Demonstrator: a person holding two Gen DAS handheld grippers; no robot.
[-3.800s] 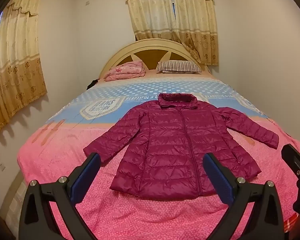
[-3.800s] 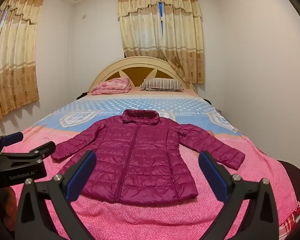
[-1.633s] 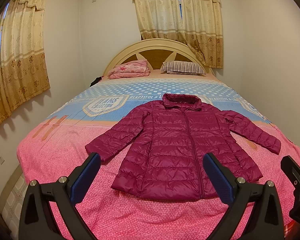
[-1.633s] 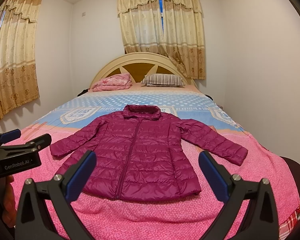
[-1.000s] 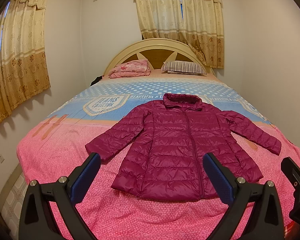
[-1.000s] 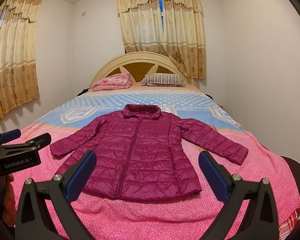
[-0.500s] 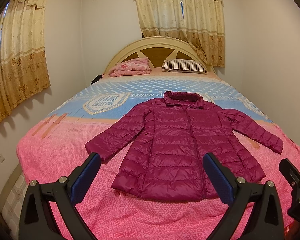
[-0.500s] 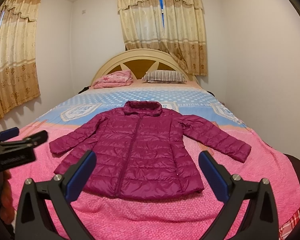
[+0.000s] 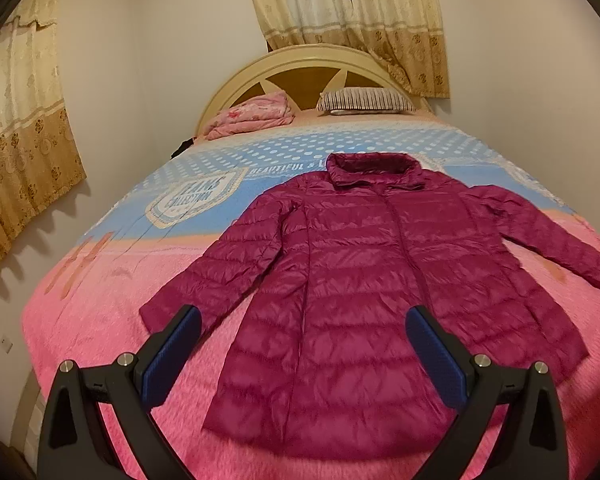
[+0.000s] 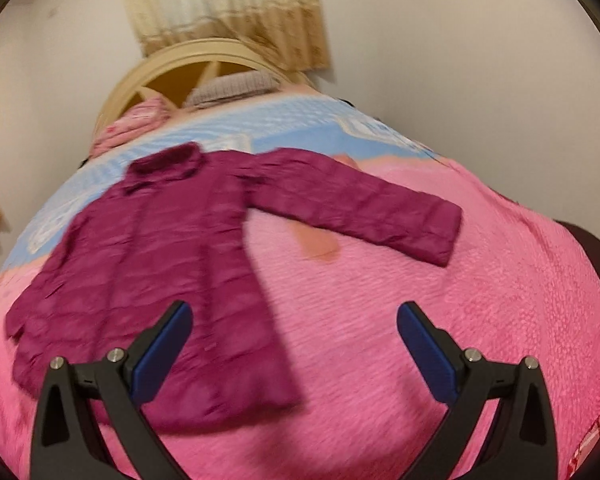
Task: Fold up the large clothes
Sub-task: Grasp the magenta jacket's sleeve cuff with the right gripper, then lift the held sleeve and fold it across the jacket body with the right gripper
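A magenta quilted down jacket [image 9: 364,280] lies flat and face up on the bed, collar toward the headboard, both sleeves spread out. My left gripper [image 9: 300,344] is open and empty, above the jacket's lower hem, near its left sleeve cuff [image 9: 160,312]. In the blurred right wrist view the jacket [image 10: 160,272] lies to the left and its right sleeve [image 10: 364,212] stretches across the middle. My right gripper [image 10: 294,340] is open and empty over the pink blanket beside the jacket's right hem.
The bed [image 9: 100,280] has a pink and blue blanket, a cream arched headboard [image 9: 312,68], a folded pink quilt [image 9: 252,116] and a striped pillow [image 9: 364,100]. Walls stand close on both sides, with curtains [image 9: 24,140] on the left wall.
Both grippers have moved forward and tilted down toward the bed. The right gripper has swung right, toward the jacket's right sleeve, and its view is blurred. The jacket has not moved.
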